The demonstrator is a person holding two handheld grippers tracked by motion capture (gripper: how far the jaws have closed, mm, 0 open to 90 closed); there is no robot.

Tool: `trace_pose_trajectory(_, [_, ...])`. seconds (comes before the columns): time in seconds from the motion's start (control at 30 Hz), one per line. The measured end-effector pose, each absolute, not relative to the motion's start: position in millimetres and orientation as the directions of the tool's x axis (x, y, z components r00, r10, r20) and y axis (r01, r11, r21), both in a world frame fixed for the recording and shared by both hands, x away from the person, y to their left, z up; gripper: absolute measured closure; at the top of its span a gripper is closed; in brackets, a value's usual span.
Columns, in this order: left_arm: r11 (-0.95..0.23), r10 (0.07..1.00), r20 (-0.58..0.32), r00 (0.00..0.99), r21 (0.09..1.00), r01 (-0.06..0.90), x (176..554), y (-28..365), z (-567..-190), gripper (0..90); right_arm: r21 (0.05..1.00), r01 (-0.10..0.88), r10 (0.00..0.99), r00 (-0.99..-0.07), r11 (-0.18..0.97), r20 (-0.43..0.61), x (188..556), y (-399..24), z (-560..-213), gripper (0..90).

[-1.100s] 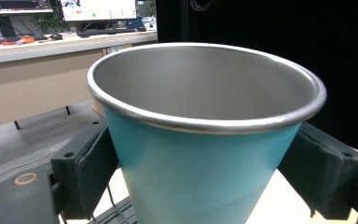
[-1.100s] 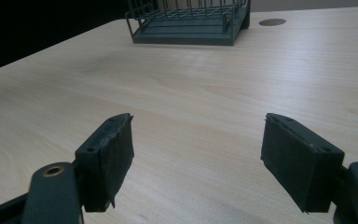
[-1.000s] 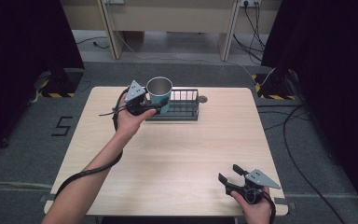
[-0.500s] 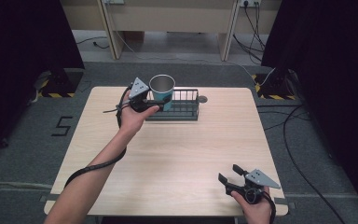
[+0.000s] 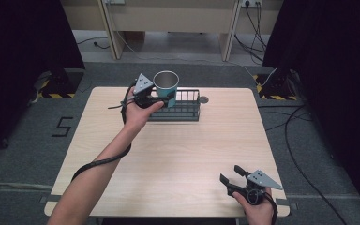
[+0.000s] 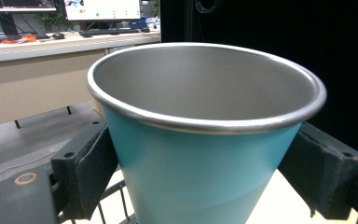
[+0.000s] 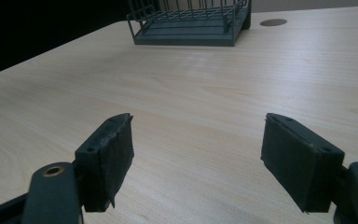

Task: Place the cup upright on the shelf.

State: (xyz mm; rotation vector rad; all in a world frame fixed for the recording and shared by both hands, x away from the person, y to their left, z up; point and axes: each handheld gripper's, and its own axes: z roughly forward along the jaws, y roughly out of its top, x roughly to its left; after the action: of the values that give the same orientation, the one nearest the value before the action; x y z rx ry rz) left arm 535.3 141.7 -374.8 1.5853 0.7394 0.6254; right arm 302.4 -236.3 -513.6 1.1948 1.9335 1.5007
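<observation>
A teal cup [image 5: 166,85] with a steel inside and rim is held upright over the left end of a dark wire rack [image 5: 190,101] at the table's far side. My left gripper [image 5: 164,96] is shut on the cup, one pad on each side of its wall. In the left gripper view the cup [image 6: 205,154] stands between the pads of the left gripper [image 6: 207,179], with rack wires just below. My right gripper [image 5: 230,173] rests open near the front right edge. Between the jaws of the right gripper [image 7: 205,156] lies bare tabletop.
The light wooden table [image 5: 178,154] has a round cable hole [image 5: 203,99] just right of the rack. From the right gripper view the rack [image 7: 191,28] and the hole [image 7: 273,22] lie far ahead. Dark curtains and floor cables surround the table.
My left gripper has carried the cup a little to the right and farther back, over the rack's left end. The right gripper has stayed still.
</observation>
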Motion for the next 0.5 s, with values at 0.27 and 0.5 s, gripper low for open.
trace_pose_trajectory(0.27, [-0.076,0.764,-0.013,0.645,0.991,0.111,540,140,-371,14.9,0.925,0.376,0.820,-0.545,0.052,0.175,302,-236,-514,25.9])
trace_pose_trajectory(0.5, [-0.080,0.772,-0.010,0.636,0.990,0.112,547,137,-371,14.9,0.927,0.370,0.821,-0.546,0.057,0.167,301,-235,-514,26.0])
